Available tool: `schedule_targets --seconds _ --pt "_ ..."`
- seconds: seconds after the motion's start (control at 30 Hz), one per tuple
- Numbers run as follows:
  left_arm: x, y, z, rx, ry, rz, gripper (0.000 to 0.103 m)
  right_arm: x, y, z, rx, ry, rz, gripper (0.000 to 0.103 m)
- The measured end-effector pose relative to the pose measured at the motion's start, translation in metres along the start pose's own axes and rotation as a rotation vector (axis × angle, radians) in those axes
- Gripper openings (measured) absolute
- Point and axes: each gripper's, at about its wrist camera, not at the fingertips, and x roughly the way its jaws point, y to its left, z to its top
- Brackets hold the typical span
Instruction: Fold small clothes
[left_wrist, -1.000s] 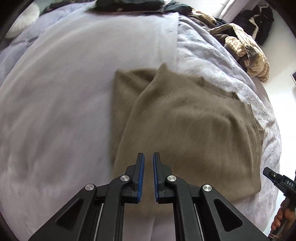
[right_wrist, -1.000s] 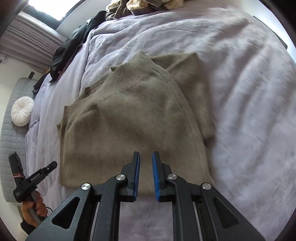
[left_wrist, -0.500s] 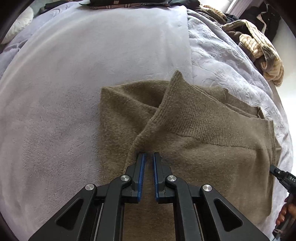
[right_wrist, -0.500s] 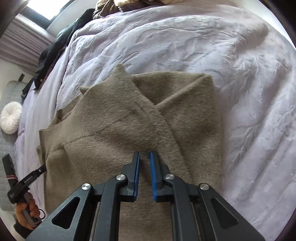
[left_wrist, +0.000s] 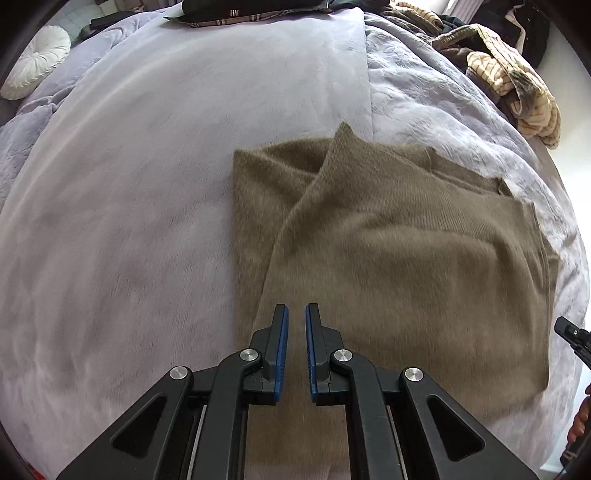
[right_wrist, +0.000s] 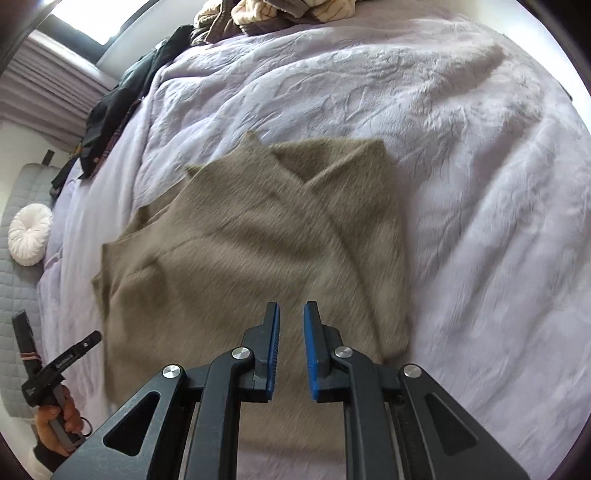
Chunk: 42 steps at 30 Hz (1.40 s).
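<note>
An olive-brown knit sweater lies folded flat on the lavender bed cover, with a sleeve laid diagonally across its body. It also shows in the right wrist view. My left gripper hovers above the sweater's near left part, jaws a narrow gap apart, empty. My right gripper hovers above the sweater's near right part, jaws slightly apart, empty.
A pile of striped and dark clothes lies at the far right of the bed. A plaid-edged dark garment lies at the far edge. A round white cushion sits on a grey quilted headboard side.
Both grippers have pulled back and up from the sweater's folded sleeve toward its near edge. Their jaws have opened slightly. The sweater has stayed folded.
</note>
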Motion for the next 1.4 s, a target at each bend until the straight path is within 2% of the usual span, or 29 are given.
schedule_targets --seconds 0.33,0.5,0.53,0.57,0.6,0.63,0.7,0.8,0.9,1.2,1.4 --pt "-0.019 0.002 -0.039 0.016 0.037 0.014 0.011 -0.004 0.027 -0.055 0.0 0.089 0.042 0.015" --pt "-0.024 0.011 -0.047 -0.003 0.031 0.02 0.012 -0.003 0.042 -0.073 -0.005 0.115 0.053 0.015" --pt "-0.024 0.013 -0.048 -0.006 0.035 0.021 0.044 -0.002 0.045 -0.076 -0.007 0.12 0.056 0.016" --pt "-0.024 0.015 -0.048 -0.008 0.041 0.025 0.103 -0.001 0.049 -0.079 -0.01 0.125 0.06 0.017" --pt "-0.027 0.017 -0.049 -0.017 0.028 0.045 0.1 -0.001 0.053 -0.08 -0.012 0.128 0.061 0.023" --pt "-0.031 0.018 -0.05 -0.011 0.013 0.057 0.102 0.0 0.057 -0.083 -0.017 0.128 0.06 0.037" --pt "-0.036 0.019 -0.051 0.007 0.013 0.061 0.102 0.0 0.063 -0.086 -0.028 0.126 0.06 0.055" --pt "-0.042 0.023 -0.053 0.01 0.01 0.067 0.102 0.004 0.074 -0.091 -0.037 0.143 0.067 0.058" --pt "-0.048 0.03 -0.053 -0.007 0.011 0.054 0.101 0.007 0.084 -0.096 -0.043 0.15 0.077 0.073" --pt "-0.042 0.047 -0.067 -0.03 0.057 0.01 0.101 0.018 0.107 -0.11 -0.053 0.185 0.112 0.073" --pt "-0.041 0.057 -0.073 -0.05 0.078 0.0 0.102 0.032 0.111 -0.122 0.002 0.219 0.16 0.073"
